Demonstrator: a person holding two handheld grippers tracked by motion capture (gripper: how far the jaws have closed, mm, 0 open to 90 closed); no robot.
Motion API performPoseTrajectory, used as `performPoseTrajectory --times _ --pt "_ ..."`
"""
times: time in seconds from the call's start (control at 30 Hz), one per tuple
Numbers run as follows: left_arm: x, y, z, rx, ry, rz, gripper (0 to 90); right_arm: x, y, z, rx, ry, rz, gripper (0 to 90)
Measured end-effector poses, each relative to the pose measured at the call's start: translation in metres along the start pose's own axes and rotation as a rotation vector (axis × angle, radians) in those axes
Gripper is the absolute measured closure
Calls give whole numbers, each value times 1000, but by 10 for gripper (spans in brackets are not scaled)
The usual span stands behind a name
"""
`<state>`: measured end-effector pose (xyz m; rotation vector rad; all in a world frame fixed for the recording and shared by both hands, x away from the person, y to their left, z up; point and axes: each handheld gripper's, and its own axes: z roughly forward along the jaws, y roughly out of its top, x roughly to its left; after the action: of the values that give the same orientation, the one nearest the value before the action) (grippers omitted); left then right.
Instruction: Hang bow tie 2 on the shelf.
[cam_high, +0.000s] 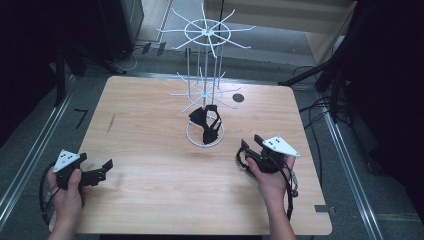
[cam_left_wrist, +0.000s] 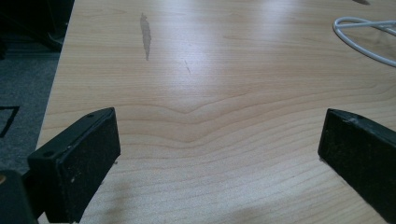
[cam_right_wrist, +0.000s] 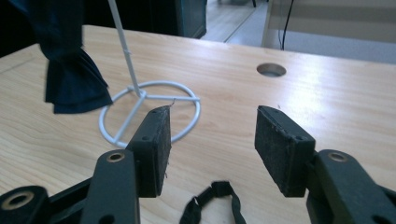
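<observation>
A white wire rack (cam_high: 205, 85) with hook arms stands on a ring base (cam_right_wrist: 154, 109) at the middle of the wooden table (cam_high: 150, 200). A black folded cloth piece (cam_high: 206, 122) hangs low on it, just above the base, also at the upper left of the right gripper view (cam_right_wrist: 70, 74). My right gripper (cam_high: 251, 143) sits right of the base, pointing toward it; in its own view it (cam_right_wrist: 212, 140) is open with nothing between the pads. A small black strap loop (cam_right_wrist: 212, 203) lies on the table under its jaws. My left gripper (cam_high: 97, 167) rests at the near left, open over bare wood (cam_left_wrist: 219, 154).
A round cable hole (cam_high: 238, 98) pierces the table behind the rack, right of the pole. A dark streak (cam_left_wrist: 145, 35) marks the wood ahead of the left gripper. Dark stands and cables (cam_high: 320, 105) surround the table, with a metal rail (cam_high: 30, 150) on the floor at left.
</observation>
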<state>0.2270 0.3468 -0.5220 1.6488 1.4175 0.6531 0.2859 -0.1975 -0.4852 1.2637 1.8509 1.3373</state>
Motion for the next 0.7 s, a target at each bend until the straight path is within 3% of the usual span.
performPoseTrajectory --times 0.17,0.7 --pt "0 0 0 0 0 0 0 -6 -8 3 23 -5 16 484" --pt "0 0 0 -2 0 -1 0 -20 -38 16 173 -36 83 539"
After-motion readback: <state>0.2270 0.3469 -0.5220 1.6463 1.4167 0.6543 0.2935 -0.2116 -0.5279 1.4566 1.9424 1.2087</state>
